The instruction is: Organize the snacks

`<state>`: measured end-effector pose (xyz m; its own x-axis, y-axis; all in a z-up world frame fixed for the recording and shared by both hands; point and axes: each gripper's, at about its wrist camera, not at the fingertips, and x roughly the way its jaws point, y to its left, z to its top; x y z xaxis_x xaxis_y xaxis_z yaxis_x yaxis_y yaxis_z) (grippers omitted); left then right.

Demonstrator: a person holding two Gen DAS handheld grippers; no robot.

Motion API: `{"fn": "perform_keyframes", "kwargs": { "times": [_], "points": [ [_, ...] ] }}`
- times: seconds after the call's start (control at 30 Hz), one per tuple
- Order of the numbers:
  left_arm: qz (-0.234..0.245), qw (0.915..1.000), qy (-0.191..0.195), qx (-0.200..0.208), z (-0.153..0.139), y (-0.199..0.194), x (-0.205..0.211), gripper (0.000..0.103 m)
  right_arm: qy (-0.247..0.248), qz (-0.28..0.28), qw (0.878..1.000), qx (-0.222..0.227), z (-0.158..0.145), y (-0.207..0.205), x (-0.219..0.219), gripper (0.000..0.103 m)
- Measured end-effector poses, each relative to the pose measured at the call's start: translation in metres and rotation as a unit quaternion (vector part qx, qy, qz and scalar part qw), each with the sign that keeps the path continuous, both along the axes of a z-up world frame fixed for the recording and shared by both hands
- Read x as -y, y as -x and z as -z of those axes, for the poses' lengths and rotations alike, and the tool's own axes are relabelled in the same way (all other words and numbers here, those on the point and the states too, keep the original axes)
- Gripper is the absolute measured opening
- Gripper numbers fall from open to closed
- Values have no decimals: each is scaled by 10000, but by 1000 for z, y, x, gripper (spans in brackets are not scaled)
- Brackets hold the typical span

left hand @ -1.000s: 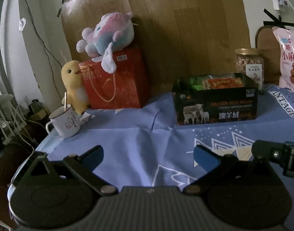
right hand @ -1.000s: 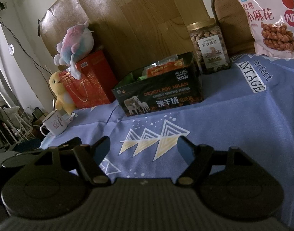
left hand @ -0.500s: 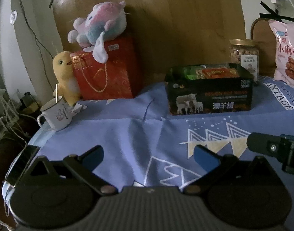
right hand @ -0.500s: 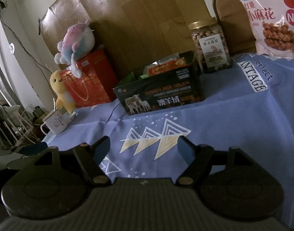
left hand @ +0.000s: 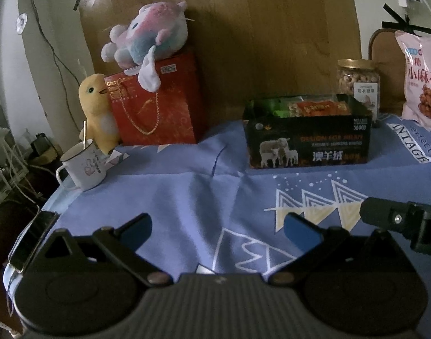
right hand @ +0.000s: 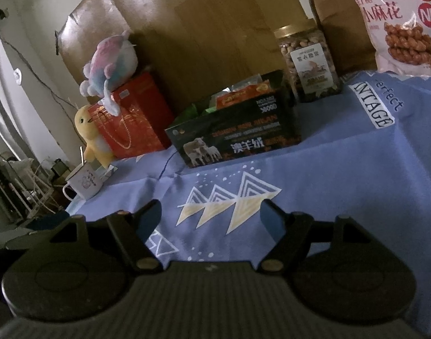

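Note:
A dark open box (left hand: pixel 308 141) (right hand: pixel 238 138) printed with sheep stands on the blue cloth, holding green and orange snack packets (left hand: pixel 314 107) (right hand: pixel 240 91). Behind it to the right is a gold-lidded jar of nuts (left hand: pixel 358 83) (right hand: pixel 307 65), and a pink snack bag (left hand: pixel 423 82) (right hand: pixel 396 22) leans at the far right. My left gripper (left hand: pixel 219 230) hangs open over the bare cloth, well short of the box. My right gripper (right hand: pixel 211 217) is open too, with nothing between its fingers. Part of the right gripper's body (left hand: pixel 402 223) shows at the right in the left wrist view.
At the back left are a red gift bag (left hand: pixel 156 107) topped by a pastel plush (left hand: pixel 147 41), a yellow plush duck (left hand: pixel 98 110) and a white mug (left hand: pixel 84 165) with a spoon. A phone (left hand: pixel 31 240) lies at the table's left edge. A wooden board (left hand: pixel 257 36) backs the table.
Both grippers have drawn back a little from the box, the left one rising and tilting so more of the table's left edge and the phone show. Both stay open.

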<state>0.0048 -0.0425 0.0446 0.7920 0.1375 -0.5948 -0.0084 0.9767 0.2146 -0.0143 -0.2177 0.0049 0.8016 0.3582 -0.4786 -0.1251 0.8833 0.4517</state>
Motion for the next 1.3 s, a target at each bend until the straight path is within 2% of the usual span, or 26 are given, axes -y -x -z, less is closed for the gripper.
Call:
{"fn": "perform_keyframes", "kwargs": {
  "times": [0.6,1.07,1.3],
  "points": [
    [46,9999,132,78,-1,5,-5,103,35,-44,10000,22,-1,2,-3,79],
    [135,9993,308,-158,3,-2,-3,103,116,-39,9999,37,-2,-2,-3,79],
    [74,9991,373,-207,4,-2,-4,103,194,-25,9996,218,-12,3,1,79]
  ]
}}
